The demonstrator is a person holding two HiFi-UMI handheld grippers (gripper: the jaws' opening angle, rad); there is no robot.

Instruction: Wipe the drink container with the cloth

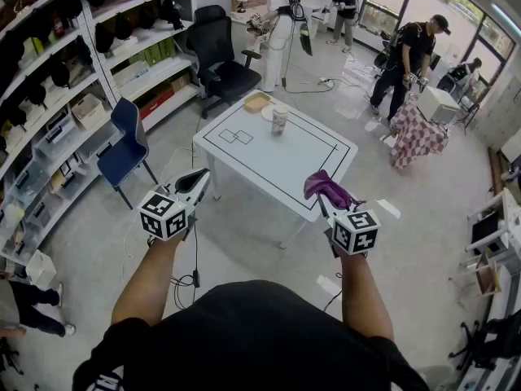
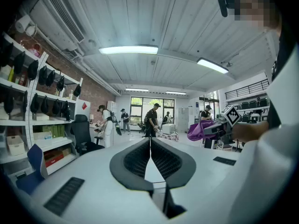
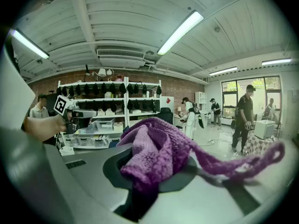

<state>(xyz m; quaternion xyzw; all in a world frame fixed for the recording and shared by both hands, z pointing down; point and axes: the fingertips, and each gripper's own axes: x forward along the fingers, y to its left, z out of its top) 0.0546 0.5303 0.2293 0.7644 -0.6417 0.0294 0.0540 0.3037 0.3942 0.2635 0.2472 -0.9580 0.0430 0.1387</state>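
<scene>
A pale drink container [image 1: 279, 120] stands upright on the white table [image 1: 309, 165] near its far edge. My right gripper [image 1: 324, 195] is held in the air short of the table's near edge, shut on a purple knitted cloth [image 1: 326, 187] that bunches over the jaws [image 3: 156, 148] and trails to the right. My left gripper [image 1: 198, 184] is shut with nothing between its jaws, its black pads [image 2: 140, 158] meeting, and hovers to the left of the table. From the left gripper view the right gripper [image 2: 214, 128] and the purple cloth [image 2: 201, 130] show at the right.
A brown flat item [image 1: 256, 102] and a white plate lie beside the container. A blue chair [image 1: 126, 145] and a black office chair [image 1: 218, 59] stand left of the table, shelves [image 1: 73, 96] behind them. Several people [image 1: 407, 59] stand across the room.
</scene>
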